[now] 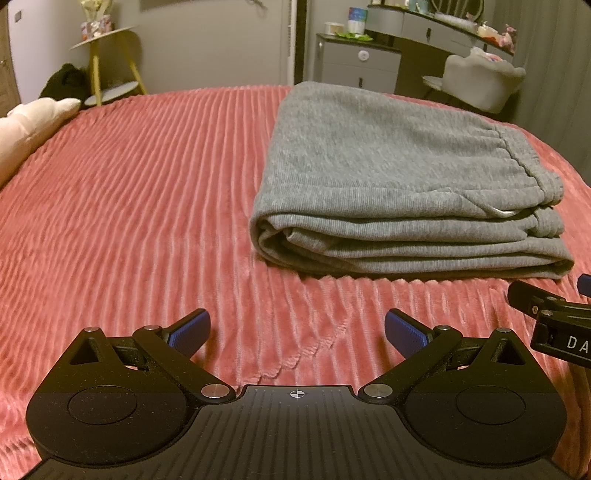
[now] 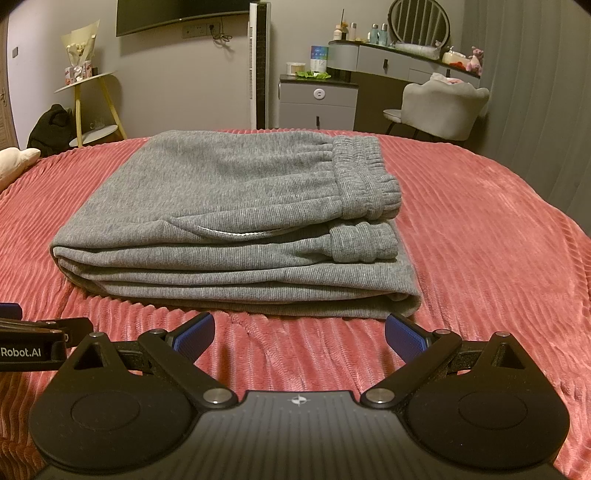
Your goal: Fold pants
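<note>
Lying folded into a thick grey stack on the ribbed pink bedspread (image 1: 147,206), the pants (image 1: 388,184) sit right of centre in the left wrist view and squarely ahead in the right wrist view (image 2: 229,221). Starting at the left, only the left camera shows much of the pale cushion (image 1: 29,129) at the bed's edge, and it sees a wide bare stretch of bedspread in front of the left gripper (image 1: 297,330), whose blue pads (image 1: 190,330) are spread wide apart with nothing between them. That gripper's black side, lettered "Robot.AI", pokes into the right camera's left edge. The right gripper (image 2: 300,334) is likewise wide open and holds nothing, hovering just short of the stack's near folded edge without touching it. The right view alone shows the gathered waistband (image 2: 365,173) lying on top at the stack's right end, with a cuffed hem tucked beneath it, and beyond the bed the round mirror (image 2: 421,20) over the dresser. Both views show the grey chair (image 2: 443,107) at far right.
</note>
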